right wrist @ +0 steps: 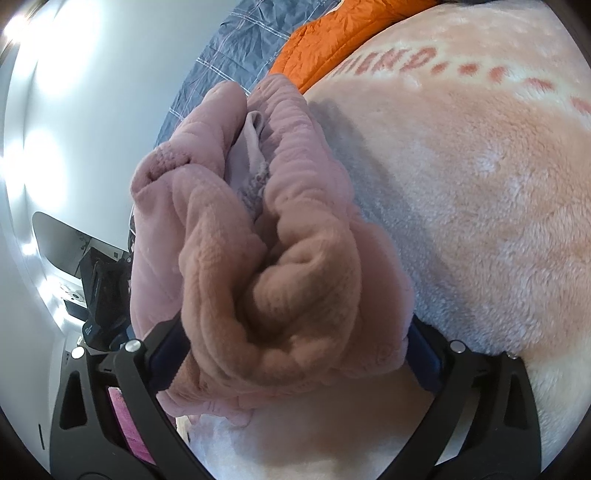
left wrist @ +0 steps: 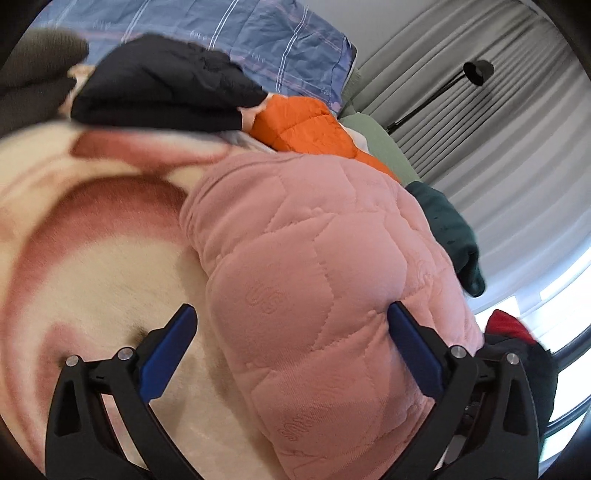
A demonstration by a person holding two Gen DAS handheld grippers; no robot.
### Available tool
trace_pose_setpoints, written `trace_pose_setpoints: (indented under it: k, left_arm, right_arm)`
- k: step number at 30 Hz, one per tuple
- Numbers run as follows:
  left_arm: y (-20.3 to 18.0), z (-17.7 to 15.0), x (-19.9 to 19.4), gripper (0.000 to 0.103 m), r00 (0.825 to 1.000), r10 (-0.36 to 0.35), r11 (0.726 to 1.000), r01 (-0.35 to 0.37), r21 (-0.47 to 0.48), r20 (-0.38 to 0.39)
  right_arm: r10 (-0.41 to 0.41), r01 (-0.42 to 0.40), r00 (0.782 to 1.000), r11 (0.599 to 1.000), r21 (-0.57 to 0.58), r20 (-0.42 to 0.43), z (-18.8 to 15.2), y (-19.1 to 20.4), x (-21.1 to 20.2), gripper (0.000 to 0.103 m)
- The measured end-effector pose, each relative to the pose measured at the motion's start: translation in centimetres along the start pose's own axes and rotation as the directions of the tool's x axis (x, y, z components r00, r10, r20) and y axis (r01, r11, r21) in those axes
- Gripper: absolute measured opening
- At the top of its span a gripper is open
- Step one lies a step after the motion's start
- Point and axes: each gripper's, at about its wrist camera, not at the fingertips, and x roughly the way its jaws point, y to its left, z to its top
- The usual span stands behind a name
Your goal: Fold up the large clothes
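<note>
A pink quilted garment lies folded on the cream and pink fleece blanket. My left gripper stands open over its near end. Its right finger is against the cloth and its left finger is off it, over the blanket. In the right wrist view a bunched, fleecy pink part of the garment fills the gap of my right gripper. Those jaws stand as wide as the left ones, and the cloth laps over both fingertips.
A black garment and an orange puffer jacket lie beyond the pink one, with a dark green garment to the right. A blue striped duvet is behind. Grey curtains and a floor lamp stand beyond the bed.
</note>
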Motion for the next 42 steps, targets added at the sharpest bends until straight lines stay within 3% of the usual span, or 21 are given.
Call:
trace_pose_setpoints:
  k: [5,9,12,15,16,17,21,25,27,28,30,31,33,35,37,38,39,40,42]
  left_arm:
    - [-2.8,0.0,-0.7,0.102,0.988,0.143,0.976,-0.150,0.159,0.056]
    - [-2.6,0.1,-0.3,0.102,0.991,0.132,0.983,-0.136,0.127,0.035]
    - [-2.8,-0.2,-0.7,0.102,0.984,0.166,0.975,-0.174,0.140,0.064]
    - [-5.1,-1.0,-2.2,0.101,0.947,0.281,0.916,-0.314,0.250,0.159]
    - [-6.4,-1.9,-3.2,0.101,0.930,0.309,0.884,-0.359,0.301,0.201]
    - [-7.3,-2.7,-4.3,0.101,0.925,0.307,0.867,-0.369,0.334,0.224]
    - [-10.1,-8.1,-8.3,0.101,0.932,0.256,0.810,-0.352,0.469,0.257]
    - [-11.6,-14.4,-8.2,0.101,0.942,0.277,0.746,-0.335,0.576,0.188]
    - [-12.0,-15.9,-6.4,0.101,0.915,0.348,0.690,-0.398,0.605,0.204]
    - [-12.3,-16.5,-5.1,0.101,0.892,0.395,0.655,-0.441,0.614,0.219]
    - [-12.6,-16.6,-3.1,0.101,0.868,0.440,0.623,-0.480,0.617,0.232]
    - [-12.8,-16.5,-2.1,0.101,0.847,0.465,0.606,-0.516,0.605,0.257]
    - [-13.1,-16.0,-0.9,0.101,0.790,0.519,0.553,-0.602,0.575,0.328]
    - [-13.1,-15.3,-0.5,0.101,0.704,0.587,0.479,-0.700,0.530,0.400]
    - [-12.1,-15.1,-1.2,0.102,0.675,0.615,0.461,-0.728,0.508,0.408]
    - [-11.4,-15.4,-1.5,0.102,0.641,0.639,0.424,-0.754,0.501,0.426]
    - [-10.5,-15.9,-1.9,0.102,0.619,0.653,0.384,-0.768,0.514,0.437]
    - [-10.1,-16.1,-2.1,0.102,0.622,0.654,0.381,-0.763,0.523,0.430]
    - [-9.6,-16.2,-2.5,0.102,0.639,0.653,0.410,-0.750,0.519,0.406]
  right_arm:
    - [0.009,-0.009,1.000,1.000,0.017,-0.028,-0.1,-0.3,-1.5,0.100]
    - [0.004,-0.004,1.000,1.000,0.017,-0.014,-0.4,-0.8,-3.4,0.093]
    - [-0.023,0.023,1.000,1.000,-0.011,0.010,-0.6,-0.8,-4.3,0.092]
    - [-0.027,0.027,1.000,1.000,-0.007,0.001,-0.7,-1.2,-3.9,0.091]
    - [-0.033,0.033,0.999,0.999,-0.008,0.003,-0.7,-1.2,-3.8,0.091]
    - [-0.038,0.038,0.999,0.999,-0.009,0.005,-0.7,-1.2,-3.6,0.091]
    - [-0.036,0.036,0.999,0.999,-0.009,0.008,-0.8,-1.4,-3.3,0.092]
    - [-0.032,0.032,0.999,0.999,-0.011,0.015,-0.7,-1.2,-3.1,0.093]
    - [-0.036,0.036,0.999,0.999,-0.016,0.021,-1.0,-1.2,-3.1,0.094]
    - [-0.039,0.039,0.999,0.999,-0.018,0.023,-1.0,-1.2,-3.1,0.095]
    - [-0.043,0.044,0.999,0.999,-0.018,0.027,-1.1,-1.1,-3.0,0.095]
    - [-0.043,0.044,0.999,0.999,-0.018,0.027,-1.1,-1.1,-2.9,0.095]
    - [-0.043,0.044,0.999,0.999,-0.022,0.027,-1.2,-1.2,-2.8,0.095]
    - [-0.054,0.055,0.998,0.998,-0.020,0.037,-1.2,-1.3,-2.7,0.093]
    - [-0.085,0.086,0.995,0.996,-0.029,0.050,-1.3,-1.2,-2.5,0.091]
    - [-0.097,0.099,0.994,0.994,-0.038,0.050,-1.4,-1.2,-2.4,0.091]
    - [-0.104,0.106,0.994,0.993,-0.046,0.047,-1.4,-1.1,-2.2,0.091]
    - [-0.114,0.116,0.993,0.992,-0.055,0.043,-1.5,-0.9,-2.0,0.092]
    - [-0.121,0.124,0.992,0.990,-0.064,0.042,-1.5,-0.6,-1.9,0.092]
